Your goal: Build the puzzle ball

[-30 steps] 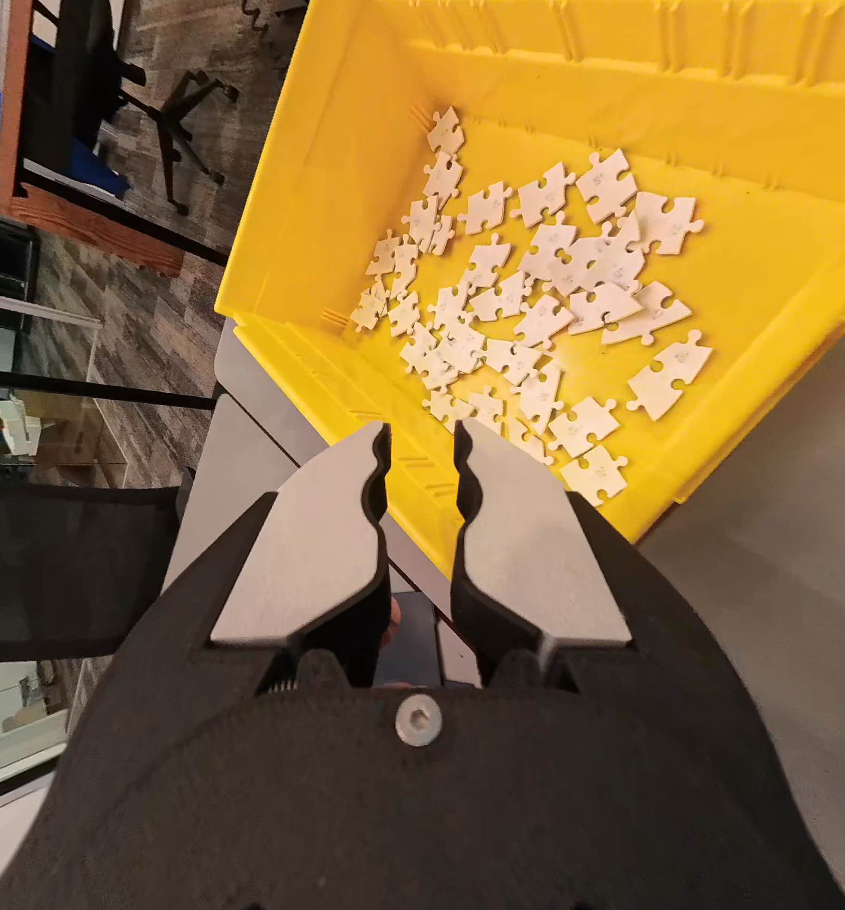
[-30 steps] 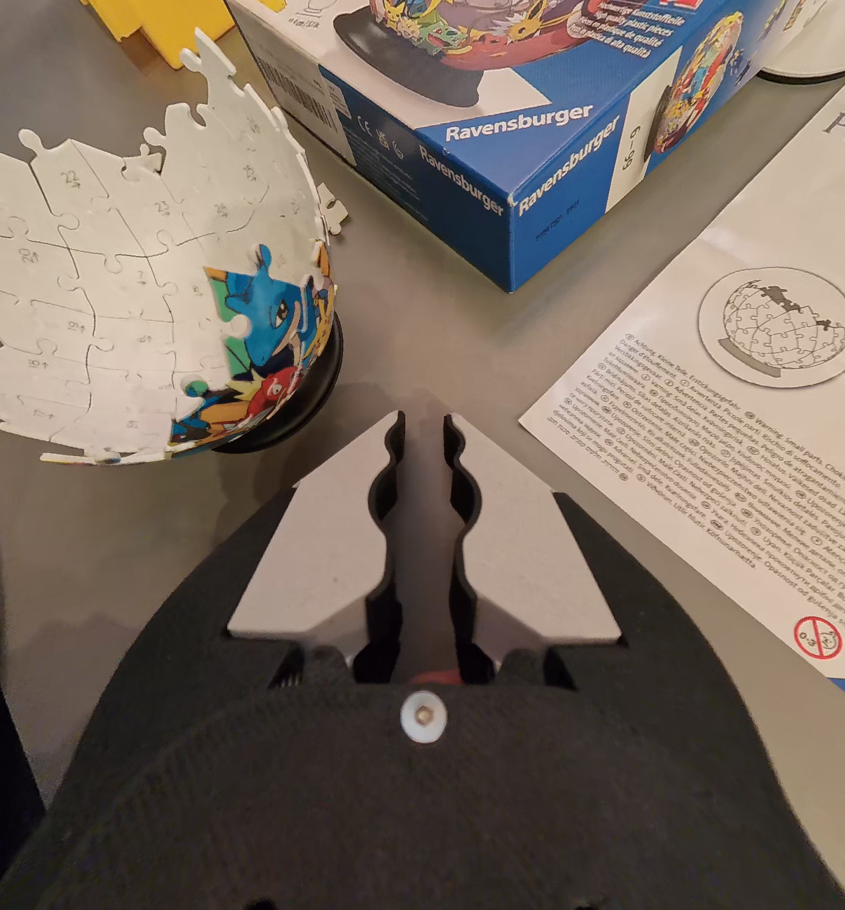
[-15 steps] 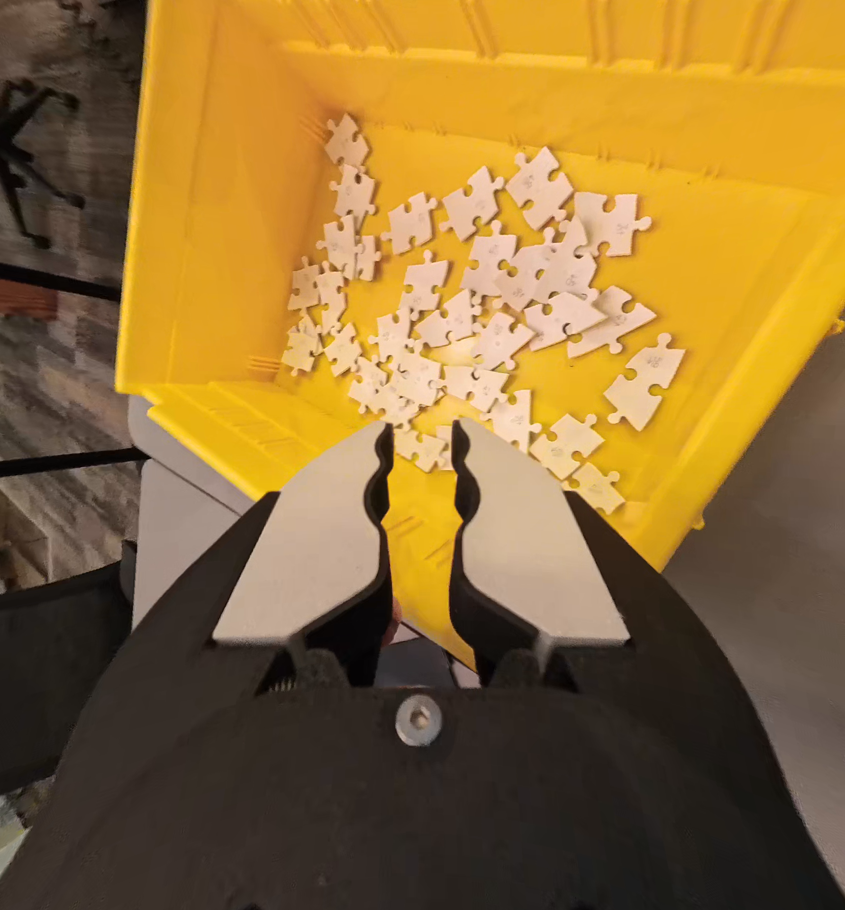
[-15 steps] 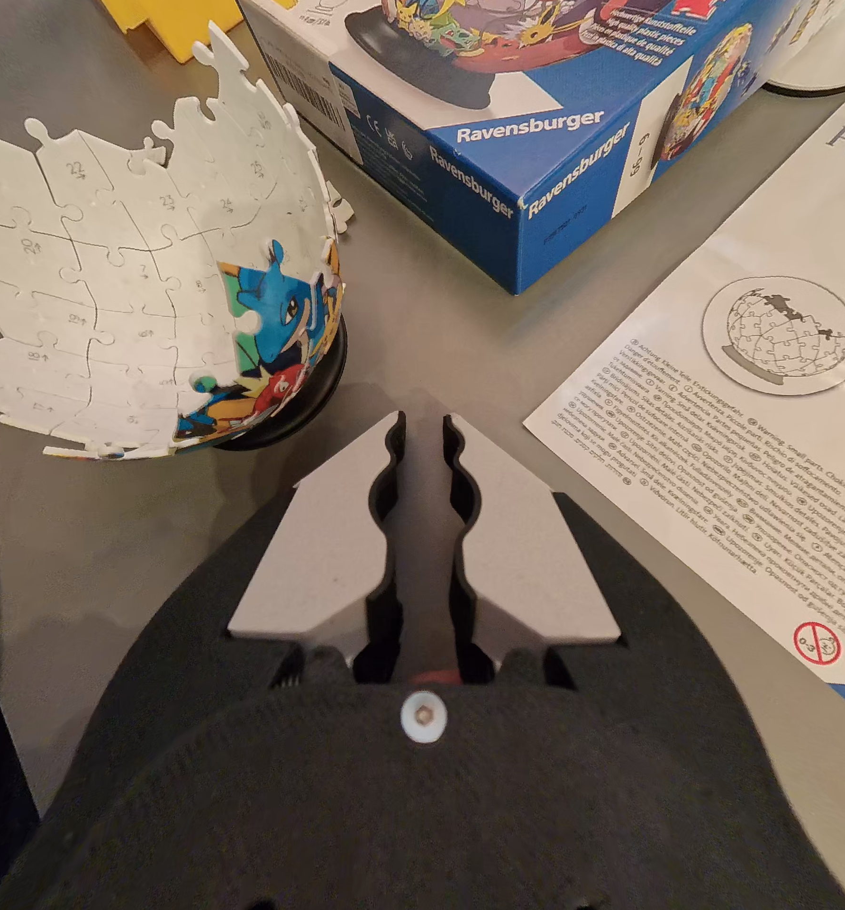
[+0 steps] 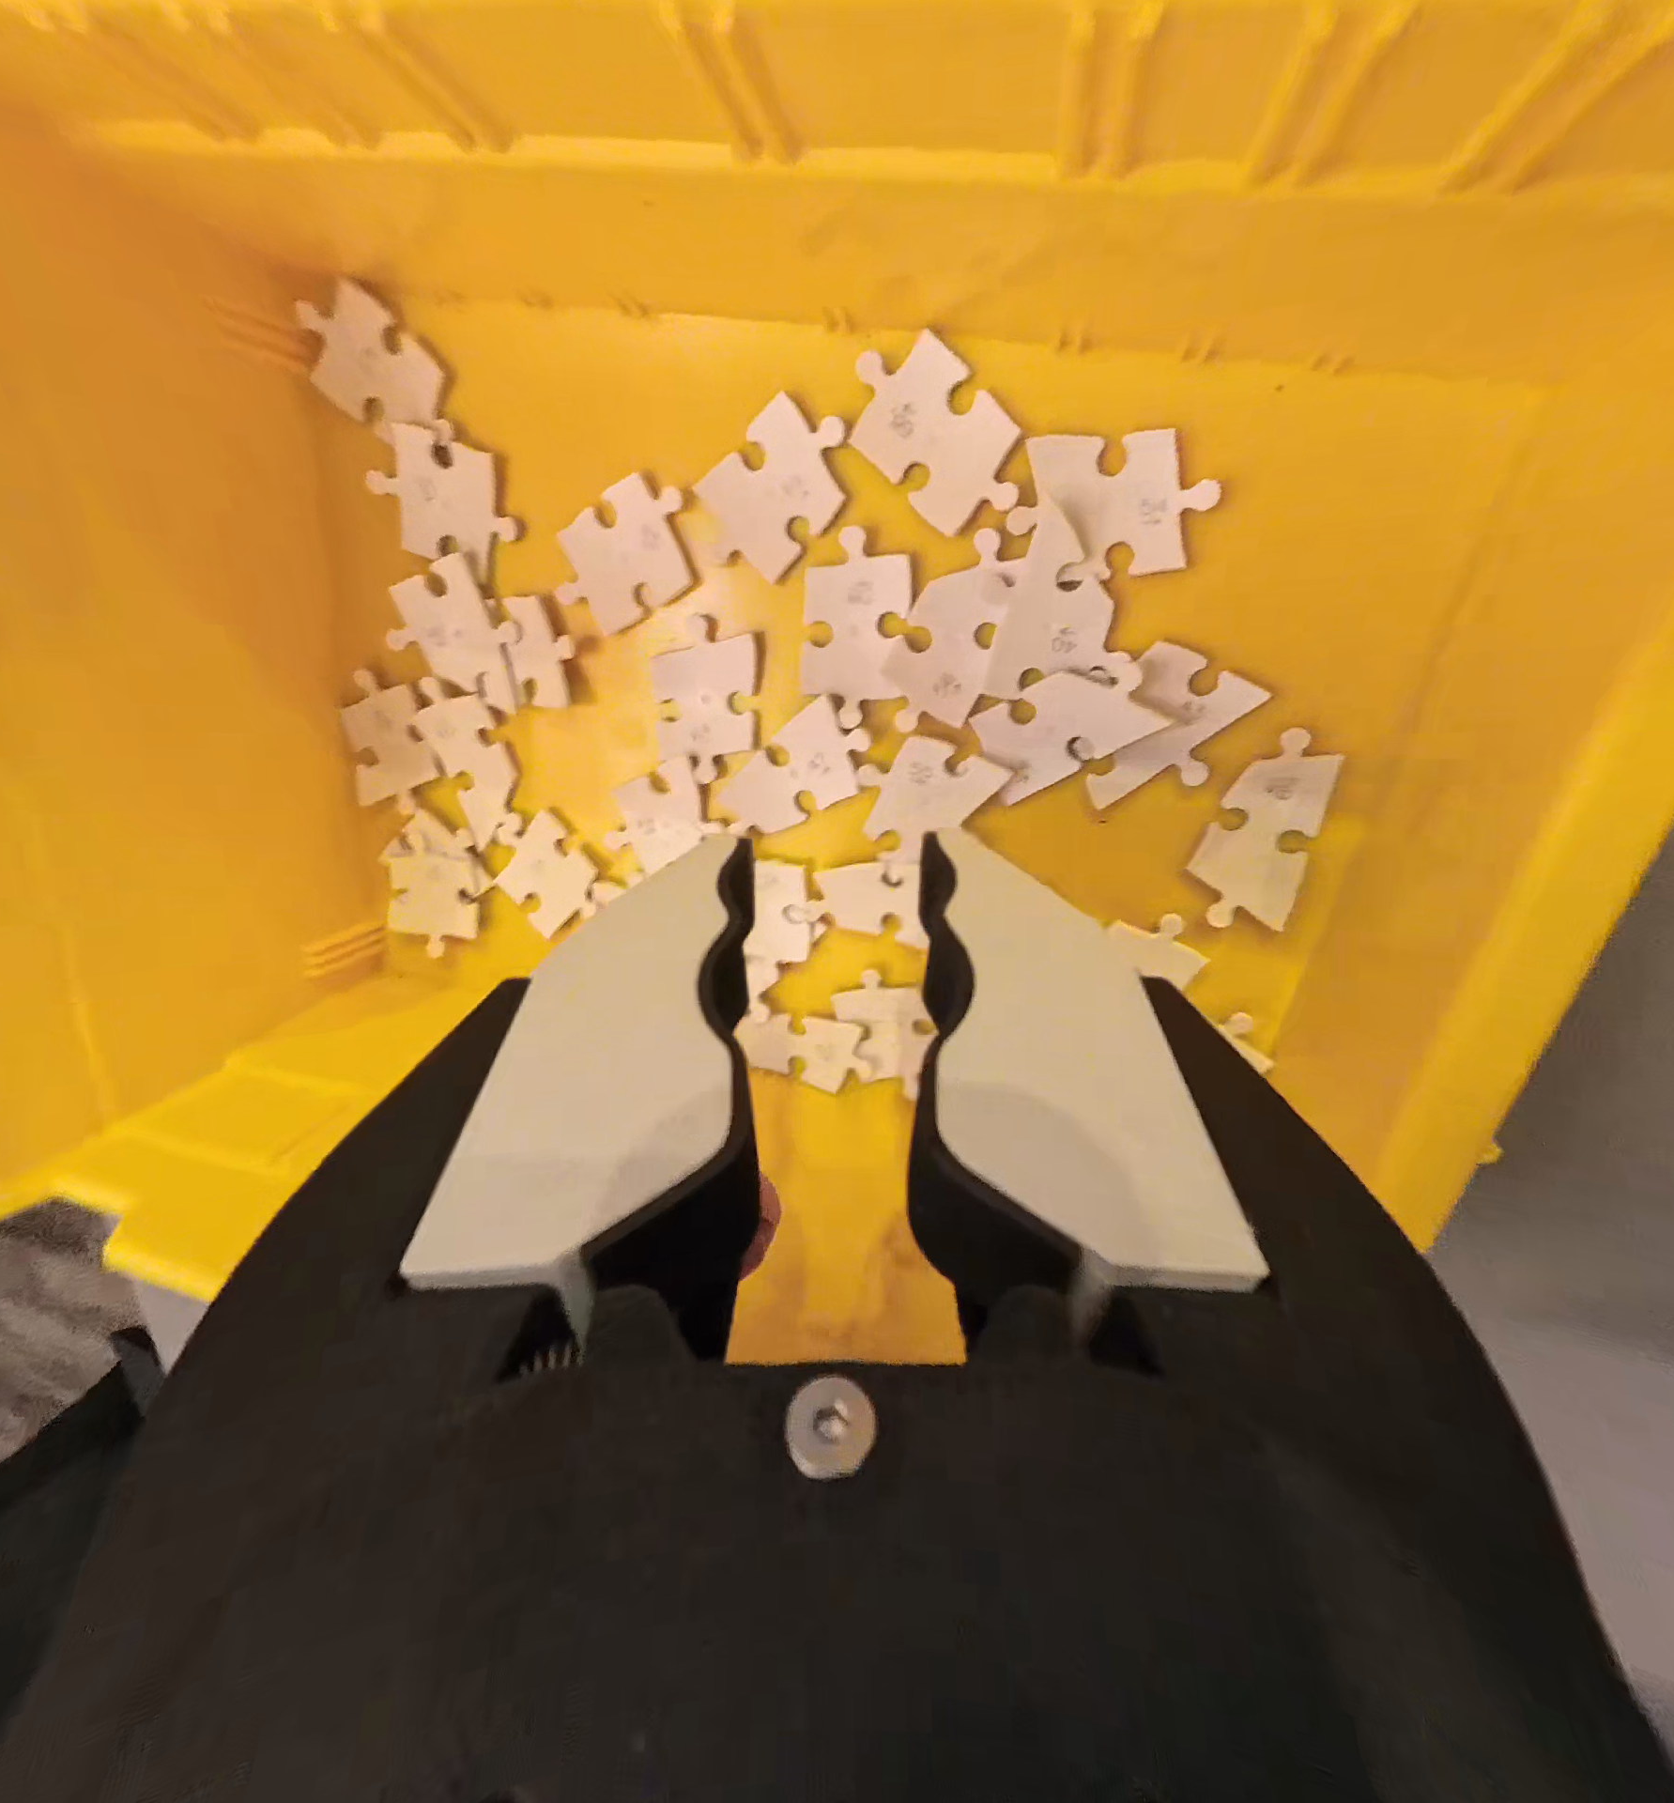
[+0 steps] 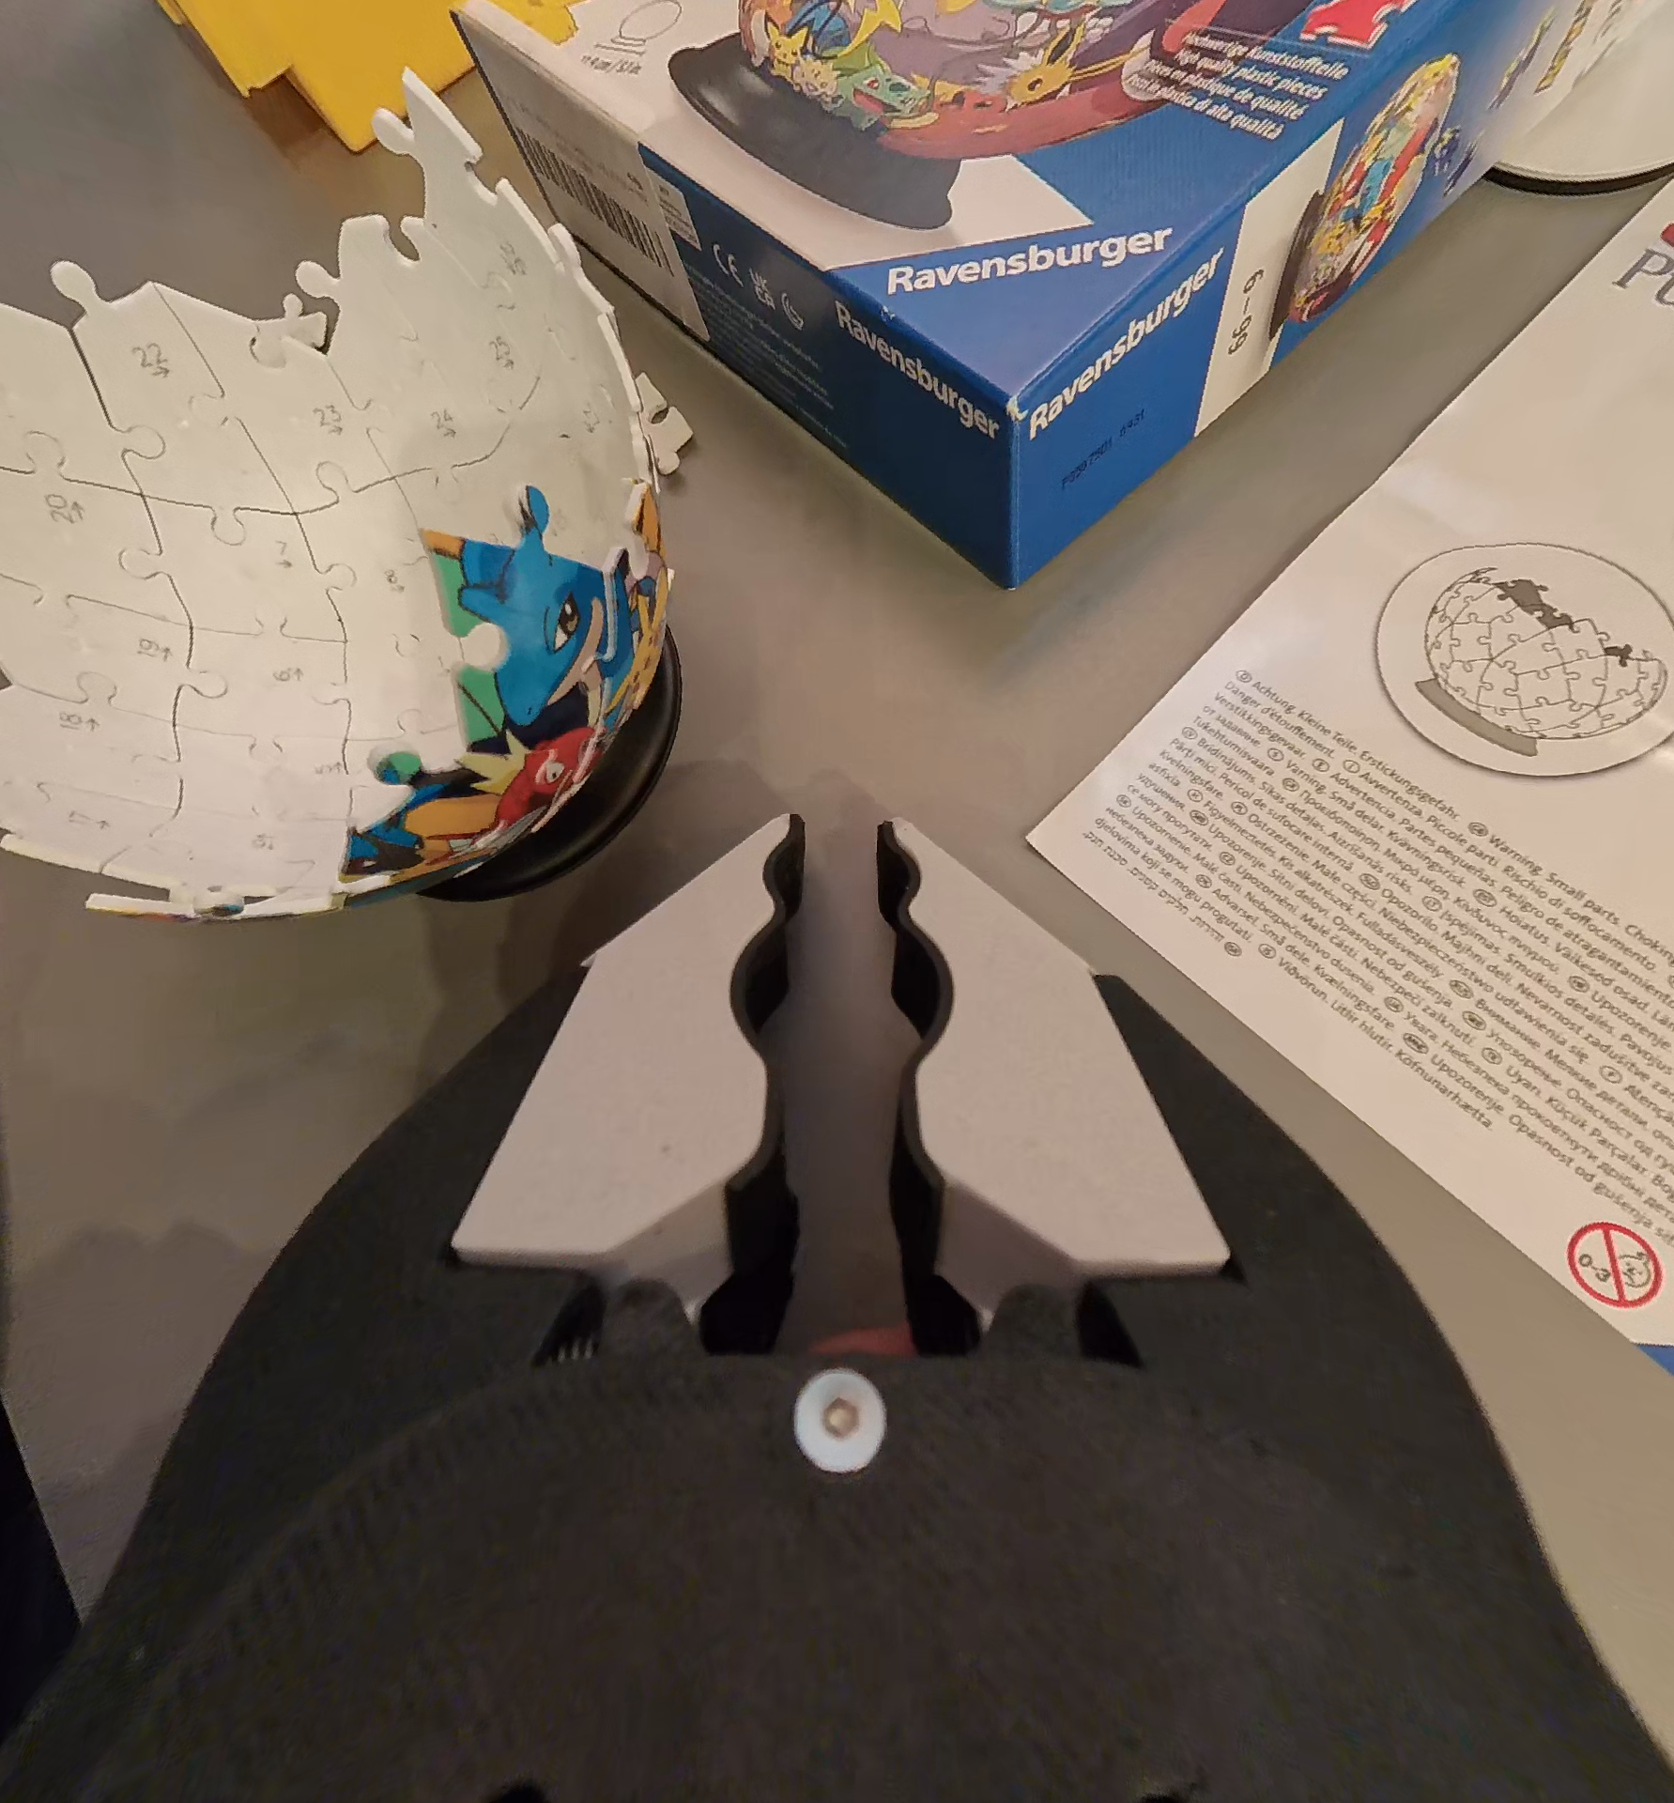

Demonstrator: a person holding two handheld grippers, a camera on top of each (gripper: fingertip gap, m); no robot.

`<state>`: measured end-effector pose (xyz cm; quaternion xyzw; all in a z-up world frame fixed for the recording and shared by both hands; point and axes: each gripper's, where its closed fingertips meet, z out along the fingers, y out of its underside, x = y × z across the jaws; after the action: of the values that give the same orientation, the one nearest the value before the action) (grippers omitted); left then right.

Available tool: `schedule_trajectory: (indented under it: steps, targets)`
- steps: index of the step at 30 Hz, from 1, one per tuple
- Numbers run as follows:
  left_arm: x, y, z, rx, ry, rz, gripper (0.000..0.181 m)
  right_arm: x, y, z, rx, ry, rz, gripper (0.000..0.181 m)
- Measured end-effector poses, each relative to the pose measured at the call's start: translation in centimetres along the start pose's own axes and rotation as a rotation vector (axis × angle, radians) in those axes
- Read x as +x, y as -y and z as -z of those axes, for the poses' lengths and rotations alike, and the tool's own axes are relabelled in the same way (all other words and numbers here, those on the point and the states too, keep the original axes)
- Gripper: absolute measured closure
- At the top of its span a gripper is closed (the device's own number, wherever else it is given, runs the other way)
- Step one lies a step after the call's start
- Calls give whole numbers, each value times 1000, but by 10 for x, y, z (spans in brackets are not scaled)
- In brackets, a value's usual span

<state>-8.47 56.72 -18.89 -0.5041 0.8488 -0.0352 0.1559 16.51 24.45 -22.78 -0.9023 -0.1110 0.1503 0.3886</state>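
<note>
bin (image 5: pixel 130 605): bright yellow, inside and out
loose puzzle pieces (image 5: pixel 852 624): plain white backs with small grey marks
puzzle ball (image 6: pixel 228 585): white inside, outer face a cartoon print in blue, red, orange and green
ball stand (image 6: pixel 618 781): black
box (image 6: pixel 1008 293): blue with white panels and multicoloured artwork
instruction sheet (image 6: pixel 1398 878): white, black print and line drawings
bench (image 6: pixel 862 683): matt grey
left gripper (image 5: pixel 833 849): black body, pale grey jaws
right gripper (image 6: pixel 837 829): black body, pale grey jaws
</note>
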Motion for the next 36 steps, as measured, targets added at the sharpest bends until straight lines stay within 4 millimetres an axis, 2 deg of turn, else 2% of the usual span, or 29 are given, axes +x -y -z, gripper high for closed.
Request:
schedule_trajectory:
  steps: [5, 7, 13, 17, 20, 27, 29, 33, 36]
  targets:
    - [19, 8, -19, -35, -93, -57, 139, 1, 0, 0, -2, 0, -6, 168]
    - [21, 3, -26, -87, -90, -74, 137, 1, 0, 0, -3, -1, -6, 168]
    - [18, 10, -36, -101, -78, -63, 136, 1, 0, 0, -2, -4, -8, 167]
    - [-11, 9, -38, -119, 35, 6, 141, 1, 0, 0, 0, -5, -9, 168]
    - [-30, 16, -30, -58, 79, 85, 144, 1, 0, 0, 2, -2, -13, 168]
    - [-73, 20, -8, 9, 236, 167, 149, 1, 0, 0, 2, -1, -15, 168]
    - [-81, 22, 0, 46, 245, 199, 150, 1, 0, 0, 1, 0, -16, 168]
    - [-98, 14, 14, 43, 310, 224, 147, 1, 0, 0, -4, 1, -16, 168]
    - [-102, 12, 22, 68, 326, 248, 147, 2, 0, 0, -3, 1, -19, 168]
